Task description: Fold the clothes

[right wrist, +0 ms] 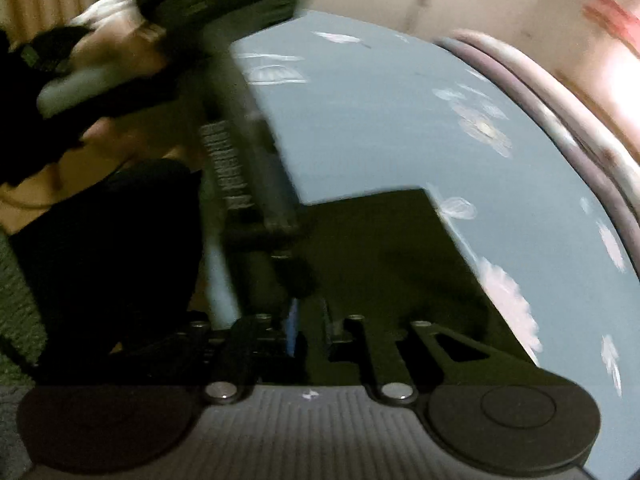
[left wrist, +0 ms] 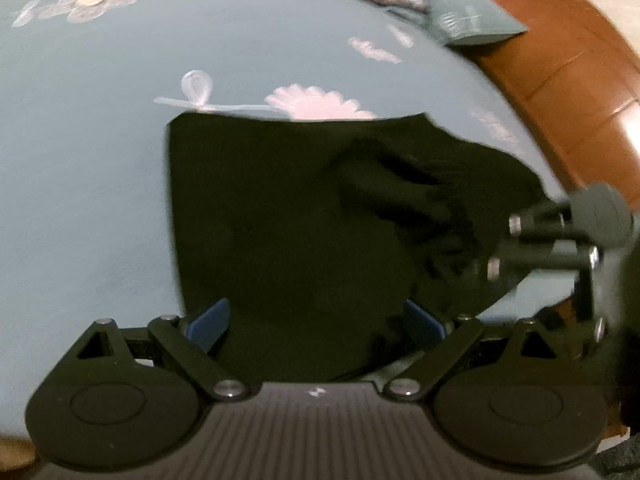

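On blue floral bedsheet (left wrist: 80, 184), dark garment (left wrist: 280, 220), straight left edge.

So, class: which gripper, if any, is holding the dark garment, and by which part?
The left gripper is open astride the dark garment's near edge, not clamping it. The right gripper's fingers are close together at the garment's near edge, but blur hides any hold.

garment (left wrist: 280, 208) flat on bedsheet (left wrist: 88, 160); pillow (left wrist: 468, 12) behind it, headboard (left wrist: 568, 80) at right.
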`<action>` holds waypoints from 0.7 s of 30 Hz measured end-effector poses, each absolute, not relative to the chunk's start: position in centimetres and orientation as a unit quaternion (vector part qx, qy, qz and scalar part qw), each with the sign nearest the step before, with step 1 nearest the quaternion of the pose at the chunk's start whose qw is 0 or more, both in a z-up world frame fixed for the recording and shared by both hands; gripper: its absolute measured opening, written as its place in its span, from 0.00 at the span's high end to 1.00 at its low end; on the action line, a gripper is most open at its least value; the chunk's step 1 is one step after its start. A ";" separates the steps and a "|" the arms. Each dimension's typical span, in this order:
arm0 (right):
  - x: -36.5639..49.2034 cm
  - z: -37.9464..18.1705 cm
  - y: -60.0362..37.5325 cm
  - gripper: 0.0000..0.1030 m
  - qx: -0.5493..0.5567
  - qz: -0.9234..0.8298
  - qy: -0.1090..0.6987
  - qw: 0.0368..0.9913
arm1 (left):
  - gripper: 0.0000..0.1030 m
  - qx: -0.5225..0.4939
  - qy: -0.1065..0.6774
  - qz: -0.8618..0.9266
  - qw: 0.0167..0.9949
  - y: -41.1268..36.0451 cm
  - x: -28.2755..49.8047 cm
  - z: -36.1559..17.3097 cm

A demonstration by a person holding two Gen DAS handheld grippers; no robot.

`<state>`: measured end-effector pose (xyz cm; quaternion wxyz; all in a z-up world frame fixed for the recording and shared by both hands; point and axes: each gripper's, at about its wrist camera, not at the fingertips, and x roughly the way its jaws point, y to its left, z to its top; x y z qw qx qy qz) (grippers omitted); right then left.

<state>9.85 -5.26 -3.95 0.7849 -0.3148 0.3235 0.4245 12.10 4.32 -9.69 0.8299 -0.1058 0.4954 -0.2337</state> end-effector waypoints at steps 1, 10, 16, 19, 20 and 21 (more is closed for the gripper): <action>10.1 -3.8 -5.9 0.80 -0.307 0.413 0.324 0.794 | 0.09 -0.107 0.498 -0.246 0.825 4.1 12.2 -10.1; 11.1 -4.3 -10.5 0.71 -0.237 0.360 0.349 0.832 | 0.07 -0.068 0.544 -0.296 0.782 4.1 10.2 -11.5; 15.6 -5.3 -11.6 0.63 -0.153 0.332 0.363 0.857 | 0.07 -0.006 0.534 -0.288 0.795 2.2 10.6 -8.4; 18.5 -6.3 -11.7 0.64 -0.105 0.313 0.376 0.866 | 0.07 0.007 0.519 -0.308 0.797 0.0 11.7 -8.5; 19.4 -6.6 -11.8 0.64 -0.089 0.307 0.380 0.868 | 0.07 0.014 0.520 -0.309 0.796 -0.8 12.1 -8.9; 20.4 -7.0 -11.8 0.64 -0.072 0.300 0.384 0.870 | 0.07 0.025 0.527 -0.306 0.793 -1.3 12.4 -9.6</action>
